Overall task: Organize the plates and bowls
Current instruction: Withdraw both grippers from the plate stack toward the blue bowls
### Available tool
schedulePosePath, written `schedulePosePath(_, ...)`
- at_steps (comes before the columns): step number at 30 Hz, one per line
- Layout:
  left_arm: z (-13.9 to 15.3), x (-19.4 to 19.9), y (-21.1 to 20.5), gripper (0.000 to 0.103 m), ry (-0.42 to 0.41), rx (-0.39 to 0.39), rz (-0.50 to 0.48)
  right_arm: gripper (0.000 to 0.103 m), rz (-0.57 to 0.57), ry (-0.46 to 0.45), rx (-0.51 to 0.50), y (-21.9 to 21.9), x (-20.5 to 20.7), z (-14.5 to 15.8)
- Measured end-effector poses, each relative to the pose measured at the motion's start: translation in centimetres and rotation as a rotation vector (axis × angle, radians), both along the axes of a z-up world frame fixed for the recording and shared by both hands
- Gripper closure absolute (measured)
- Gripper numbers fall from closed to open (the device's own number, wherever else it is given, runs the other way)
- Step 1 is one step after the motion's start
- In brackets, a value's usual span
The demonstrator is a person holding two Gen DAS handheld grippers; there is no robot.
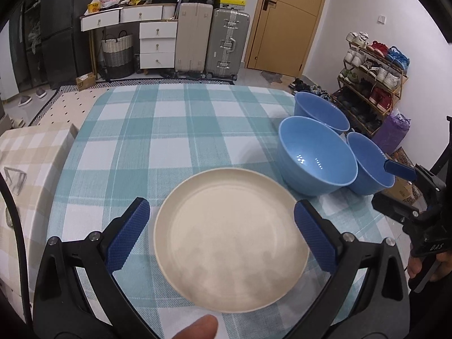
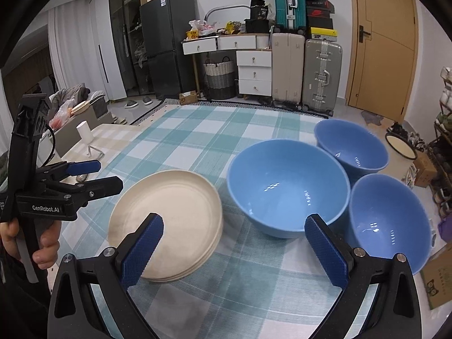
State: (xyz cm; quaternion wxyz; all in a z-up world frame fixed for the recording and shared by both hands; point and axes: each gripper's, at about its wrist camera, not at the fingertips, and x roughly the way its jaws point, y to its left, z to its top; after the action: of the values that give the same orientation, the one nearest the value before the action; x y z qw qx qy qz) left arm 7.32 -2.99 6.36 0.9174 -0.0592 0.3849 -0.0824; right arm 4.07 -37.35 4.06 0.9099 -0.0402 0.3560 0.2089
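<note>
- Left gripper (image 1: 221, 216): spread wide, holding nothing, blue pads on either side of the stack of cream plates (image 1: 230, 240) and seemingly clear of the rim.
- Right gripper (image 2: 234, 231): also wide open and empty, hovering above the checked tablecloth (image 2: 197, 130).
- From the right wrist view: plate stack behind and around the left fingertip (image 2: 144, 251); big blue bowl (image 2: 288, 188) between the fingertips and beyond them; near bowl (image 2: 391, 223) past the right fingertip; far bowl (image 2: 350, 144) farther ahead, behind the other two.
- From the left wrist view: all three bowls ahead and off to the right of the right pad (image 1: 315, 240), crowded together and looking close to touching.
- Plates apparently gathered already; bowls not yet nested, so likely the next job.
- Risk: closing on a thin, sloping bowl rim with a shallow bite, so a smooth bowl tips or slips out on lifting.
- Risk: reaching for one bowl and knocking a neighbour, given the tight cluster; the far bowl and near bowl sit by the table edge and could go over.
- Risk: left pads catching the plate rim on pulling away, shifting the slightly uneven stack.
- Risk: the two tools colliding, since both work near the same dishes.
</note>
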Motion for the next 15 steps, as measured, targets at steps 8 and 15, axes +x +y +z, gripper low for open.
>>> schedulePosePath(8,1.3,2.2,-2.6,0.001,-0.020,-0.010,-0.047,0.001,-0.069,-0.063,0.016,-3.7,0.5,3.2)
schedulePosePath(15,2.2,4.3,-5.1,0.001,-0.035,0.002,-0.081,0.001,-0.120,-0.085,0.022,-6.6,1.5,4.8)
